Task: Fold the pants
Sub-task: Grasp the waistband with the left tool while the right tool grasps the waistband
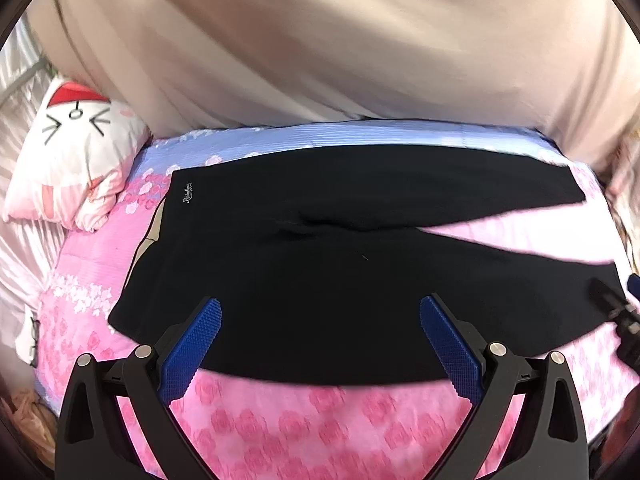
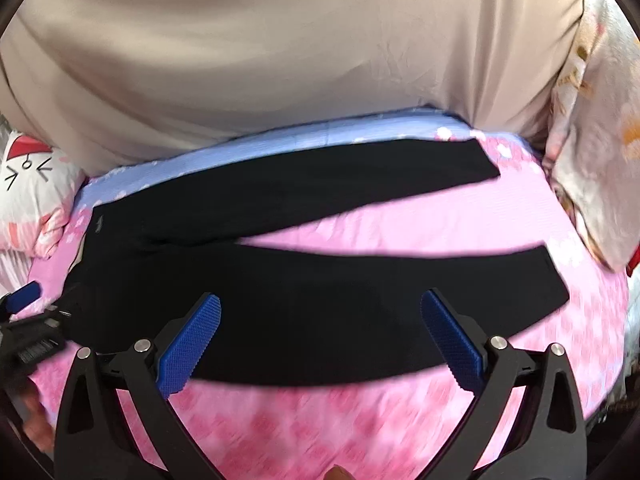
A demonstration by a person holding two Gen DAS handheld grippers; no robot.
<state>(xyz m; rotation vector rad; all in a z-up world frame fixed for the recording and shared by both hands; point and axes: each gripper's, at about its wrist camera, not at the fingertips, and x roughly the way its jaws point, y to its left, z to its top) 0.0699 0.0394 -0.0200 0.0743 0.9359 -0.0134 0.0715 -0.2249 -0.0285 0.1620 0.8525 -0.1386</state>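
Observation:
Black pants (image 1: 320, 248) lie flat on a pink floral bedspread (image 1: 304, 424), waistband to the left, the two legs spread apart to the right. In the right wrist view the pants (image 2: 304, 312) show both legs, the near one just beyond my fingers. My left gripper (image 1: 320, 308) is open and empty, hovering over the near edge by the waist. My right gripper (image 2: 320, 304) is open and empty over the near leg. The right gripper shows at the far right of the left wrist view (image 1: 616, 312); the left gripper shows at the left edge of the right wrist view (image 2: 32, 312).
A white cartoon-face pillow (image 1: 76, 152) lies left of the waistband. A beige curtain (image 1: 340, 40) hangs behind the bed. A pale floral pillow (image 2: 592, 160) stands at the right past the leg ends. A blue band of bedspread (image 1: 320, 136) runs along the far edge.

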